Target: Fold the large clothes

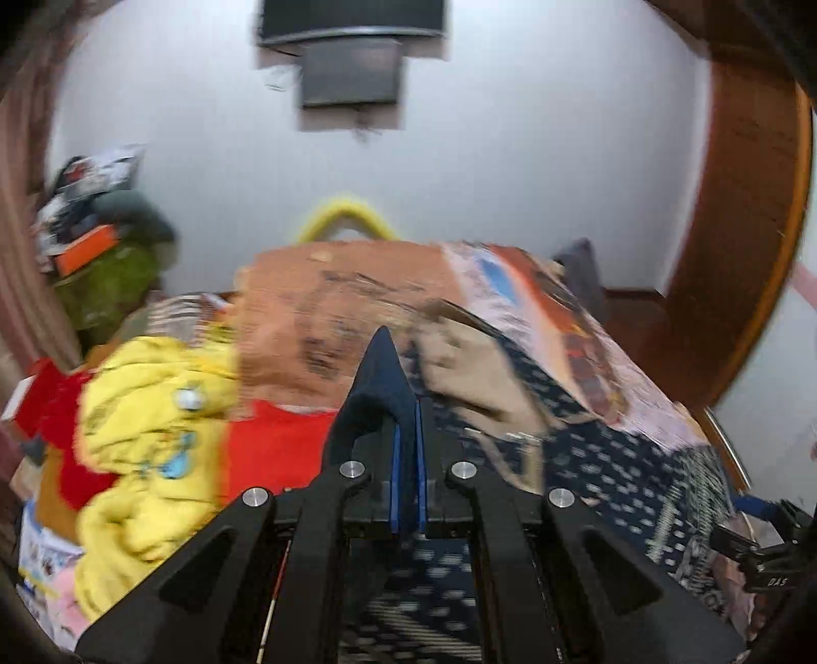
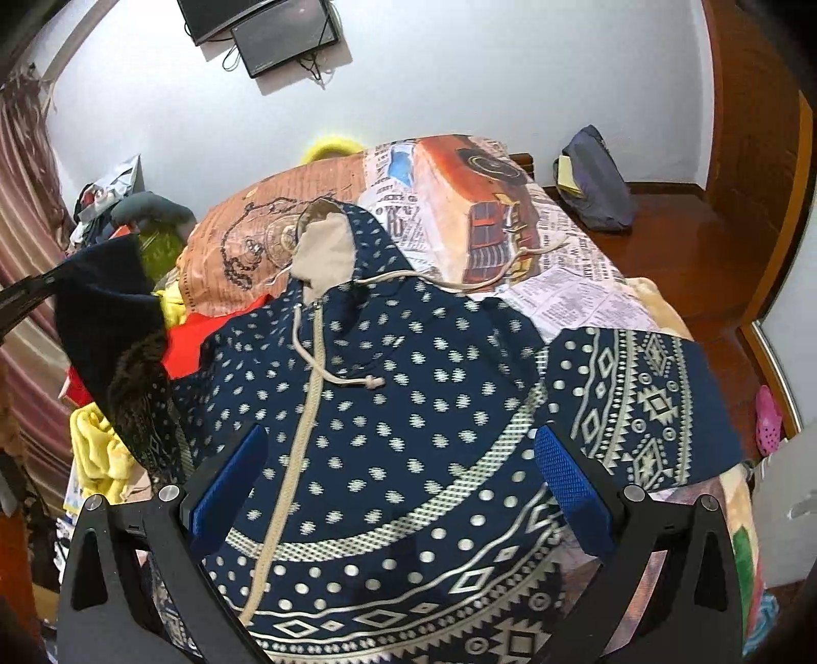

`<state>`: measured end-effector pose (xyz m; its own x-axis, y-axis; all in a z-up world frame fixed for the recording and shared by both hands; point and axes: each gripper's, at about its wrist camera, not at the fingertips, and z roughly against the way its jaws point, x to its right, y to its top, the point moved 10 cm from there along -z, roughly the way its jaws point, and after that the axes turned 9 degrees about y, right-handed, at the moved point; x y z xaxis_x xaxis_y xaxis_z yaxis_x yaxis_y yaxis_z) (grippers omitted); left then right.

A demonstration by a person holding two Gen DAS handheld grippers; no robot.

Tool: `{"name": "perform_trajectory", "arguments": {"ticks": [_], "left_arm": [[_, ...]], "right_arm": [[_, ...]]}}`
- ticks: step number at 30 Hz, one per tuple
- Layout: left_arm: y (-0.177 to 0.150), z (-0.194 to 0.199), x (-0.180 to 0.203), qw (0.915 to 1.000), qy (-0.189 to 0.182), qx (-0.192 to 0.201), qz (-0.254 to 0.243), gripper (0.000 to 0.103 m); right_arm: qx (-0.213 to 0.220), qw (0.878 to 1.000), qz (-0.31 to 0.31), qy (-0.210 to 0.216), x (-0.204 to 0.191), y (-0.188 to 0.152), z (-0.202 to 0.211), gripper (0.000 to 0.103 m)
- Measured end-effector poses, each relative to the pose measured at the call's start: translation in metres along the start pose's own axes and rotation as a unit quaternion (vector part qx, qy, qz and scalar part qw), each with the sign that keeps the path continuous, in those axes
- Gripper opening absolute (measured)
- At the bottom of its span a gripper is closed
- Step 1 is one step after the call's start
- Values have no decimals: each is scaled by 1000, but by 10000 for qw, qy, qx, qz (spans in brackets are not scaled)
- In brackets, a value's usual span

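A navy hoodie point(image 2: 408, 388) with white dots, patterned bands, a beige hood lining and drawstrings lies spread face up on the bed. My left gripper point(image 1: 407, 413) is shut on a dark navy sleeve end point(image 1: 383, 368), which sticks up between its blue pads. In the right wrist view that sleeve point(image 2: 110, 316) is lifted at the hoodie's left side. My right gripper point(image 2: 401, 485) hovers open over the hoodie's lower front, its blue pads point(image 2: 230, 490) far apart and holding nothing. It also shows at the left wrist view's lower right as the right gripper point(image 1: 761, 556).
The bed has a printed orange and newspaper-pattern sheet point(image 2: 510, 214). Yellow clothes point(image 1: 148, 434) and a red garment point(image 1: 275, 444) are piled on its left. A wooden floor point(image 2: 689, 245) with a dark bag point(image 2: 597, 184) lies to the right. Screens point(image 2: 275, 30) hang on the wall.
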<state>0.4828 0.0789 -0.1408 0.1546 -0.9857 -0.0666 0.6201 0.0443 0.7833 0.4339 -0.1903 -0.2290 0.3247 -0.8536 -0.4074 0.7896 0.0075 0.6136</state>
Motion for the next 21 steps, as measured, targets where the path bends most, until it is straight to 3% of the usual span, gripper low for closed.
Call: {"name": "perform_trajectory", "arguments": {"ticks": [4, 8, 14, 16, 18, 20, 21], "left_arm": [[-30, -27, 64, 9976, -416, -453, -326, 3], [-77, -54, 117, 9890, -788, -1043, -699, 4], [-143, -70, 155, 9671, -1302, -1962, -961, 5], [-163, -70, 162, 9565, -1502, -2271, -1047, 12], [-171, -66, 164, 9523, -1549, -2360, -1162, 26], [-172, -59, 161, 9529, -1538, -2301, -1243, 51], [-169, -52, 157, 9549, -1554, -2205, -1242, 53]], "right_arm": [[-52, 9999, 9, -126, 14, -3, 1, 103], [-156, 9996, 4, -246, 28, -10, -2, 103], [-343, 9986, 8, -402, 42, -21, -9, 103], [-381, 9984, 19, -427, 44, -23, -10, 103], [-407, 9981, 48, -452, 44, -24, -11, 103], [-415, 9980, 79, -470, 43, -24, -12, 103], [-414, 9979, 106, -479, 42, -23, -11, 103]]}}
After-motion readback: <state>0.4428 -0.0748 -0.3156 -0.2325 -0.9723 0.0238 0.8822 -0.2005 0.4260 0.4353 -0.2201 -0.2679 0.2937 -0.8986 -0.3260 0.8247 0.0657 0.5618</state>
